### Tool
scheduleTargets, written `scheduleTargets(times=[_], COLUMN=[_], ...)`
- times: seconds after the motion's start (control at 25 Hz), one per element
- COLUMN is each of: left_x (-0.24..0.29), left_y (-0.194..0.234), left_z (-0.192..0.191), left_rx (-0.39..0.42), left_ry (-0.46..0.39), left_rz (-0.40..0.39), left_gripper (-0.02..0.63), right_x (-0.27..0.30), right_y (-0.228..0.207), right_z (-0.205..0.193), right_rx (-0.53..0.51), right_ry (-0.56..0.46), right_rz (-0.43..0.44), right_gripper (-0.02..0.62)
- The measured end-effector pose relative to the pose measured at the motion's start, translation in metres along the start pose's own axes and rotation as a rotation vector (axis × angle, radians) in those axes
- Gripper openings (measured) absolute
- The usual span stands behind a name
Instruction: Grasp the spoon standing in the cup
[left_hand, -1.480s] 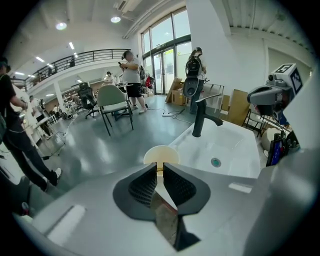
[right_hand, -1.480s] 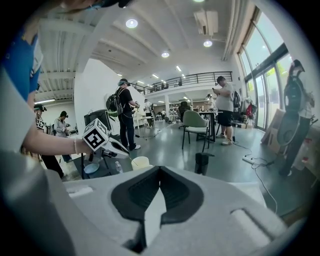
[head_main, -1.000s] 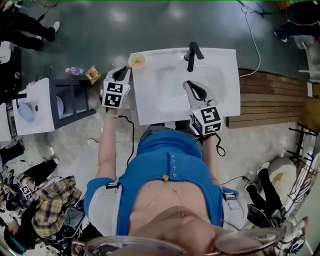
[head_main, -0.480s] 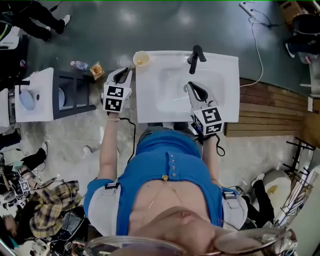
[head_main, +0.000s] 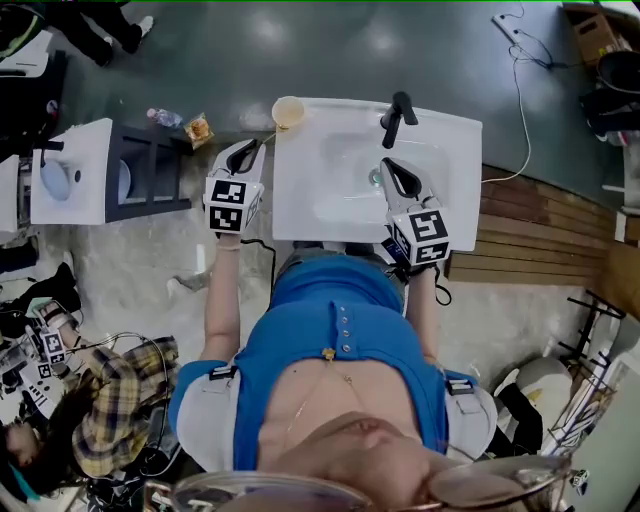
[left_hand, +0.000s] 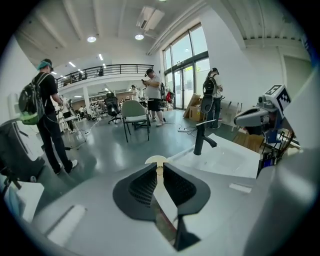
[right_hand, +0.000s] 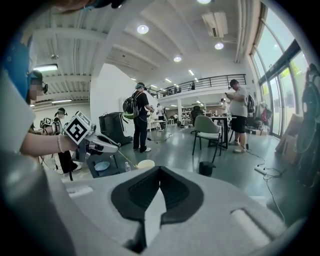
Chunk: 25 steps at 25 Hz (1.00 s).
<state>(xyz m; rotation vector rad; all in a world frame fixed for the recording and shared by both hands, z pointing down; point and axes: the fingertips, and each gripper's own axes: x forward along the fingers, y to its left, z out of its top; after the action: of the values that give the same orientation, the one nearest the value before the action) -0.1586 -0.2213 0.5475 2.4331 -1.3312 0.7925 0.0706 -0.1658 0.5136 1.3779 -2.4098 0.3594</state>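
A pale yellow cup (head_main: 288, 110) stands on the far left corner of the white sink (head_main: 300, 215). A thin spoon (head_main: 268, 133) slants out of it towards the left. My left gripper (head_main: 256, 145) is shut on the spoon's handle, just off the sink's left edge. In the left gripper view the pale handle runs between the near-closed jaws of that gripper (left_hand: 158, 172) to the cup (left_hand: 159, 160). The right gripper view shows the spoon (right_hand: 127, 159) bridging gripper and cup (right_hand: 145, 163). My right gripper (head_main: 384, 164) hangs over the basin, shut and empty (right_hand: 158, 175).
A black faucet (head_main: 395, 115) stands at the sink's far edge. A second white sink unit (head_main: 70, 185) and a dark shelf (head_main: 145, 185) are to the left, with a bottle (head_main: 165, 117) on the floor. Wooden decking (head_main: 540, 215) lies to the right. People and a chair (left_hand: 134, 112) stand further off.
My left gripper has drawn slightly back from the cup with the spoon handle still in it. The right gripper has kept still over the basin. The head view has shifted a little.
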Motion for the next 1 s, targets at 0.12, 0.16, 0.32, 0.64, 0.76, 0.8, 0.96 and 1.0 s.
scheduleTargets(times=[0.12, 0.16, 0.32, 0.64, 0.76, 0.8, 0.96, 1.0], left_x=[-0.003, -0.004, -0.001, 0.016, 0.021, 0.022, 0.027, 0.028], left_y=[-0.003, -0.004, -0.005, -0.012, -0.012, -0.012, -0.012, -0.013], left_z=[-0.005, -0.007, -0.018, -0.042, -0.049, -0.051, -0.055, -0.055], left_rx=[-0.016, -0.019, -0.032, -0.087, -0.095, -0.099, -0.106, -0.108], left_ry=[0.007, 0.011, 0.031, 0.077, 0.090, 0.092, 0.092, 0.091], left_rz=[0.000, 0.000, 0.005, -0.012, -0.009, -0.008, -0.005, -0.003], left_gripper=[0.041, 0.041, 0.041, 0.041, 0.041, 0.041, 0.041, 0.041], right_x=[0.002, 0.002, 0.004, 0.001, -0.001, -0.002, -0.006, -0.007], right_y=[0.000, 0.001, -0.001, -0.004, -0.006, -0.007, -0.009, -0.010], right_z=[0.001, 0.001, 0.001, 0.000, -0.003, -0.004, -0.005, -0.005], right_rx=[-0.007, -0.009, -0.013, -0.011, -0.005, -0.004, -0.001, 0.000], right_ry=[0.002, 0.003, 0.002, 0.011, 0.016, 0.017, 0.021, 0.022], right_rz=[0.011, 0.014, 0.018, 0.006, -0.003, -0.007, -0.024, -0.029], right_gripper=[0.003, 0.003, 0.003, 0.003, 0.003, 0.003, 0.003, 0.003])
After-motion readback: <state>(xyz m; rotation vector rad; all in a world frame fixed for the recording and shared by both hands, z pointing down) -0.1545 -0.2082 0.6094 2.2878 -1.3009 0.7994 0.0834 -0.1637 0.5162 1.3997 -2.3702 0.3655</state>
